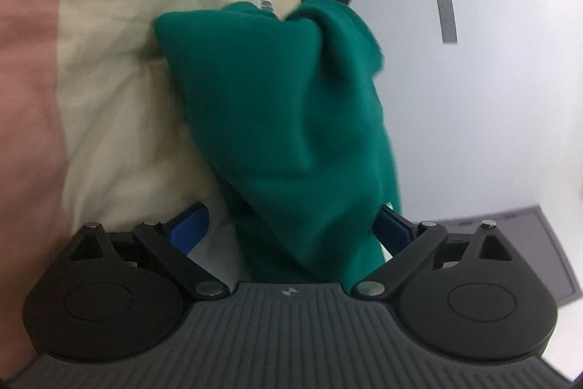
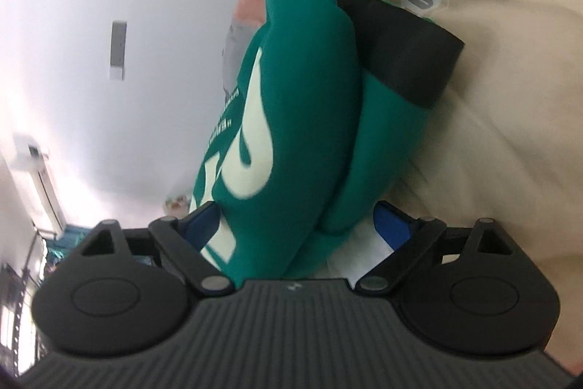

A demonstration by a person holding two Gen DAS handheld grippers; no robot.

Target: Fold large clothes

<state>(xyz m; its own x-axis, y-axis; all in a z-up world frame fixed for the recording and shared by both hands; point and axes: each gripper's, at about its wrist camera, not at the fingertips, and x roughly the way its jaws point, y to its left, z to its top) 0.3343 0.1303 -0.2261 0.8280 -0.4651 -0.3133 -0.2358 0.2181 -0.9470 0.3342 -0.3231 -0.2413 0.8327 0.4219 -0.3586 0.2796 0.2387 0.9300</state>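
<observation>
Hiding both tongs' tips: green sweatshirt (image 1: 284, 119)

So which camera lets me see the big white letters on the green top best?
The right wrist view. There the white print shows large on the folded green top, beside its black cuff. The left wrist view shows only plain green cloth, no letters.

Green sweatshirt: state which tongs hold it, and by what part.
Both hold the green sweatshirt. Left tongs pinch a bunched plain fold; right tongs pinch a bunched fold beside the white print. The exact part cannot be told.
</observation>
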